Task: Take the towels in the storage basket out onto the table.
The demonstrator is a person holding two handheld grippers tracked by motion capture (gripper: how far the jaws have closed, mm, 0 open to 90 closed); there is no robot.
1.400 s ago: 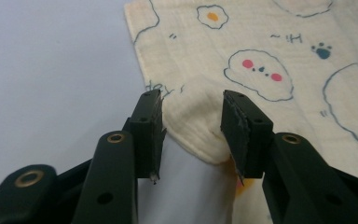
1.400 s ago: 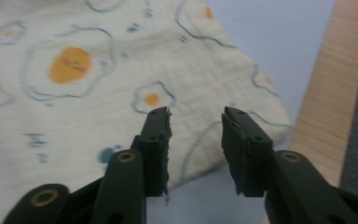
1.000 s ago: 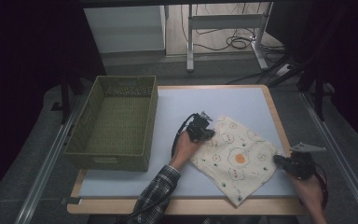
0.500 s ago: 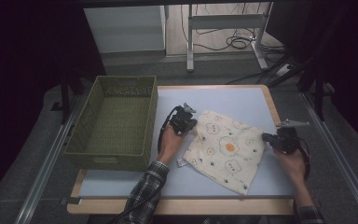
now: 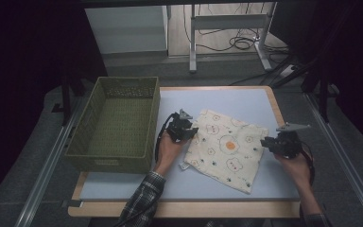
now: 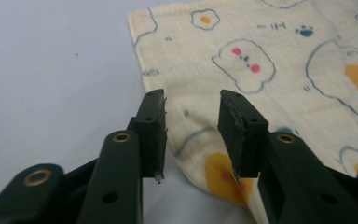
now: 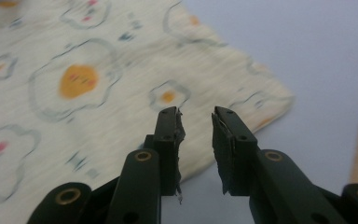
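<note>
A: Where's the cloth (image 5: 227,149)?

B: Flat on the pale blue table (image 5: 246,101), right of the green basket (image 5: 116,125), lying as a tilted square with one corner toward the person. It's cream, printed with fried eggs and little faces.

A: And the grippers?

B: The left gripper (image 5: 183,130) sits at the cloth's left edge; the right gripper (image 5: 276,144) sits at its right edge. Both have their jaws parted a little and grip nothing. In the left gripper view the cloth's edge runs just ahead of the jaws, partly beneath them. In the right gripper view a corner lies just past the tips.

A: So which is nearer?

B: About even, I'd judge; each faces inward across the cloth from opposite sides, so each would have to come down onto its own edge.

A: Anything unclear?

B: Whether either jaw touches the fabric. The right gripper view is blurred, and the cloth's far corners are cut off there.
</note>
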